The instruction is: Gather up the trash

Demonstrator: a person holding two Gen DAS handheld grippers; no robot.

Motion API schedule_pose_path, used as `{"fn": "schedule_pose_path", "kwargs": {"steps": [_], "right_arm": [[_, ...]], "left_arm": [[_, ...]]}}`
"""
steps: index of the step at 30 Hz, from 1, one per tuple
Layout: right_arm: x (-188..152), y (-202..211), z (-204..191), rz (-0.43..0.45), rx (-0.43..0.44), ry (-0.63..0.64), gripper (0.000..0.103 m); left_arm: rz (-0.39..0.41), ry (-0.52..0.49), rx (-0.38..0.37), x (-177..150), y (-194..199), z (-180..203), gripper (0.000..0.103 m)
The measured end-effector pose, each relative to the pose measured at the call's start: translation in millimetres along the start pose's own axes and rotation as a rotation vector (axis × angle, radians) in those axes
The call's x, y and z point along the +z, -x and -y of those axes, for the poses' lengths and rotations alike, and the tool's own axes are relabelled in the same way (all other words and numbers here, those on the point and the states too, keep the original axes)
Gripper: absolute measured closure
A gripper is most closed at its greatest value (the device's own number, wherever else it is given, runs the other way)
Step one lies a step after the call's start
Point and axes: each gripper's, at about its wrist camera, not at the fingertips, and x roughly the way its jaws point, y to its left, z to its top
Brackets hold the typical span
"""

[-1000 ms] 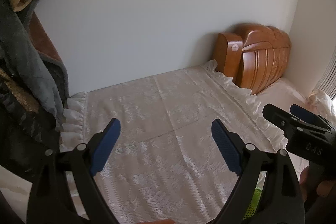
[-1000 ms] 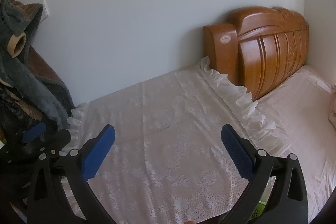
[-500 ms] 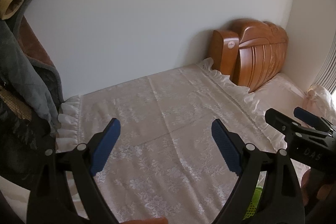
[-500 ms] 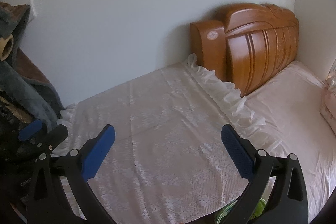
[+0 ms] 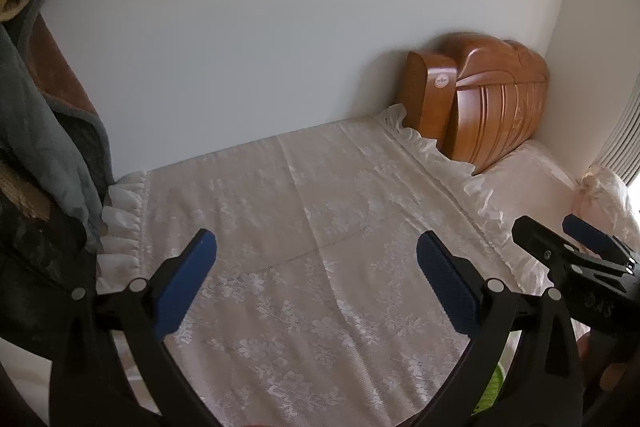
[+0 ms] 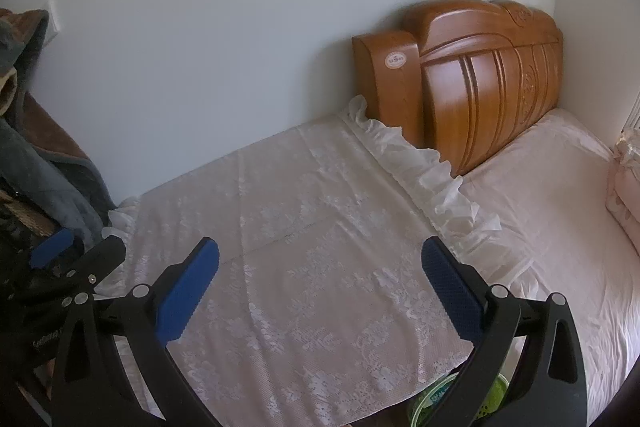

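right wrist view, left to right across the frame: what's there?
Hanging grey clothes → left gripper → lace bedspread → wooden headboard → pink pillow.

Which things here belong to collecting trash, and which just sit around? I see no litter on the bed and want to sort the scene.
Job:
- left gripper, open, nothing held
- right gripper, open, nothing held
- green container below the bed's edge, possibly a bin

Just there:
- lace bedspread
- wooden headboard
- pillow
- hanging clothes
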Motion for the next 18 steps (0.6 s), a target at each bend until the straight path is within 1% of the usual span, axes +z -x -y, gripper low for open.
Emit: {"fn": "schedule_pose_path", "kwargs": {"steps": [3,11,18], "right_arm": [[-0.5,0.1,0.8,0.000,-0.001,-0.001,0.002],[-2.6,0.2,5.2,-0.004,0.002,-0.003,0.002],[-4.4,2.0,7.4,-0.002,0.004,-0.003,0.002]], "left_arm": [[-0.007,0.012,-0.006,-0.2,-2.0,-2.1,0.007],[0.002,-0.014,0.006,-2.1,-0.7,1.6,0.007],[0.002,-0.018,0.030,-2.1,-0.7,2.6,0.007]]}}
